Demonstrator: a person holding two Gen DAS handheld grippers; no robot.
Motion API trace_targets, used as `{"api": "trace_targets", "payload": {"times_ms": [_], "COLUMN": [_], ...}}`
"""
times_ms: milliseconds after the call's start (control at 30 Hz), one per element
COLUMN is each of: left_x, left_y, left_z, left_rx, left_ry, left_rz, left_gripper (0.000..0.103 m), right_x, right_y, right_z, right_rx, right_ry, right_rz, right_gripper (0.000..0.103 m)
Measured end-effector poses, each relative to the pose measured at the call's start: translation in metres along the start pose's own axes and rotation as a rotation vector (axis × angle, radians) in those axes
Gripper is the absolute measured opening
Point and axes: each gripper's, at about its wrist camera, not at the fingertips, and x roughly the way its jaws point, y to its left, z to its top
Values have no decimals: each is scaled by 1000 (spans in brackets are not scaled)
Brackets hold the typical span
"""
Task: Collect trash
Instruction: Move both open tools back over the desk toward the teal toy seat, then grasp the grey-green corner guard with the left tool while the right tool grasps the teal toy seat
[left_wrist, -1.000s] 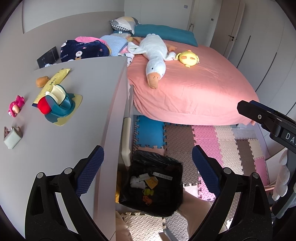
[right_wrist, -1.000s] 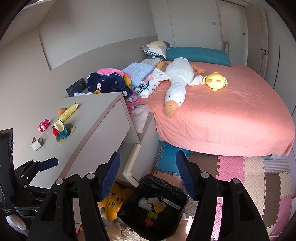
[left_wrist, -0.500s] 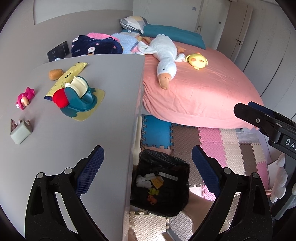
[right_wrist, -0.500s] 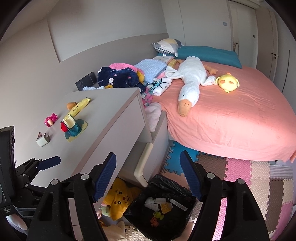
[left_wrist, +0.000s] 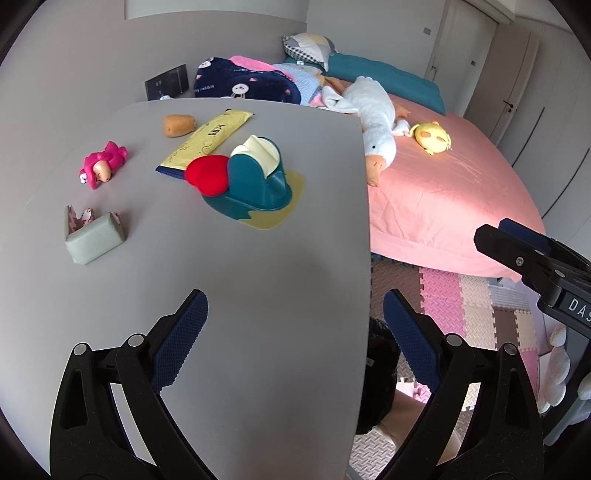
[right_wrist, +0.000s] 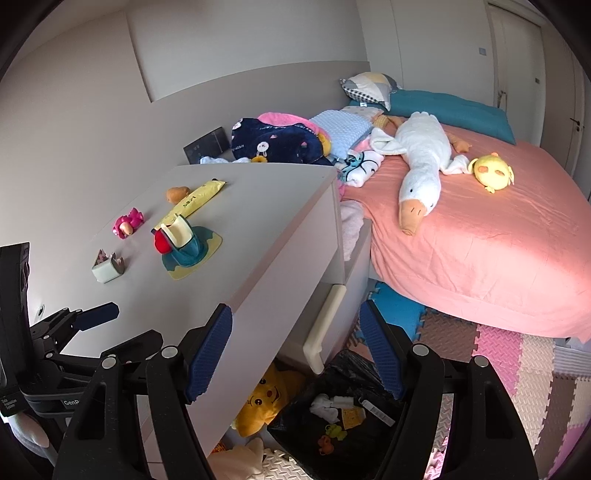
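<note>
My left gripper (left_wrist: 293, 341) is open and empty above the near part of the grey dresser top (left_wrist: 258, 295). Ahead of it lie a torn grey-green small carton (left_wrist: 94, 238), a yellow snack wrapper (left_wrist: 207, 138), a pink toy (left_wrist: 103, 166) and a brown lump (left_wrist: 178, 124). My right gripper (right_wrist: 295, 354) is open and empty, off the dresser's front right corner. Below it stands a black-lined trash bin (right_wrist: 343, 410) on the floor, holding scraps. The carton (right_wrist: 107, 269) and the wrapper (right_wrist: 195, 199) also show in the right wrist view.
A teal and yellow holder with a red ball (left_wrist: 255, 181) stands mid-dresser. A pink bed (right_wrist: 480, 229) with a white goose plush (right_wrist: 421, 162) is to the right. A yellow plush (right_wrist: 266, 402) lies under the dresser by the bin. Foam mats (right_wrist: 517, 369) cover the floor.
My left gripper has moved left and forward over the dresser top; the bin has slid almost out of its view. My right gripper has shifted left toward the dresser corner. Both stay open.
</note>
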Motion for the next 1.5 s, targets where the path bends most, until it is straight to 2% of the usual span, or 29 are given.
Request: {"api": "trace_targets", "payload": {"times_ms": [267, 367, 600, 1067, 1500], "left_x": [-2, -2, -3, 1, 18], "left_y": [36, 52, 85, 139, 166], "left_z": [1, 1, 1, 7, 19], "left_rx": [-79, -113, -179, -249, -266], "left_ry": [-6, -8, -15, -19, -7], "left_rz": [42, 62, 105, 160, 186], "left_gripper": [93, 93, 93, 93, 93], "right_x": [20, 27, 48, 81, 118], "right_y": [23, 33, 52, 86, 107], "right_z": [6, 10, 14, 31, 44], "right_rx": [-38, -52, -78, -150, -208], "right_ry": [16, 17, 41, 63, 83], "right_rz": [41, 61, 87, 105, 74], "right_gripper": [72, 79, 80, 80, 80]}}
